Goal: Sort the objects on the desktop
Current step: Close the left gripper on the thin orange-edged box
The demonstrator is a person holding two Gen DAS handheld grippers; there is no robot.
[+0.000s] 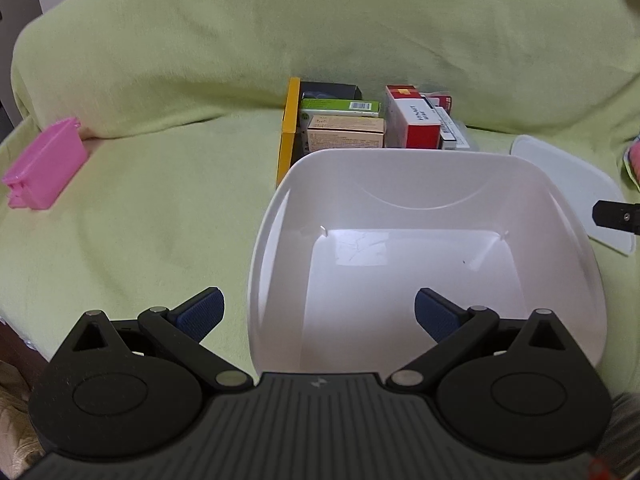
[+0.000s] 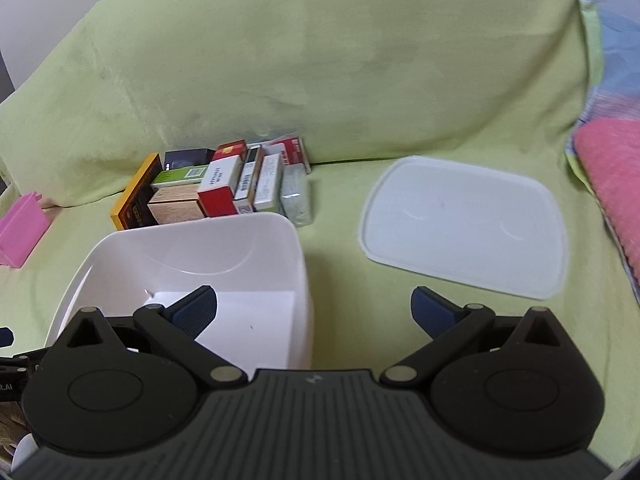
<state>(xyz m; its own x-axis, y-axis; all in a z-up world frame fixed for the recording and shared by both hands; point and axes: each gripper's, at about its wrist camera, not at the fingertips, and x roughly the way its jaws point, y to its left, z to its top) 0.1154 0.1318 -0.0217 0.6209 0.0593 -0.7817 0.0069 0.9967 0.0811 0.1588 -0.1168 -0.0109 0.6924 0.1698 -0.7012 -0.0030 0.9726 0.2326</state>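
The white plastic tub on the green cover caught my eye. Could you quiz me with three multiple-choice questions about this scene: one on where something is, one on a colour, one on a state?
1. Where does the flat white plastic lid lie?
A. on the tub
B. on the green cover, to the tub's right
C. under the boxes

2. What colour is the small plastic case at far left?
A. pink
B. blue
C. black

3. What is in the white plastic tub?
A. boxes
B. the lid
C. nothing

Answers: 1 B, it rests flat on the green cover, apart from the tub. 2 A, it is bright pink. 3 C, the tub's floor is bare; the row of small cardboard boxes stands behind it.
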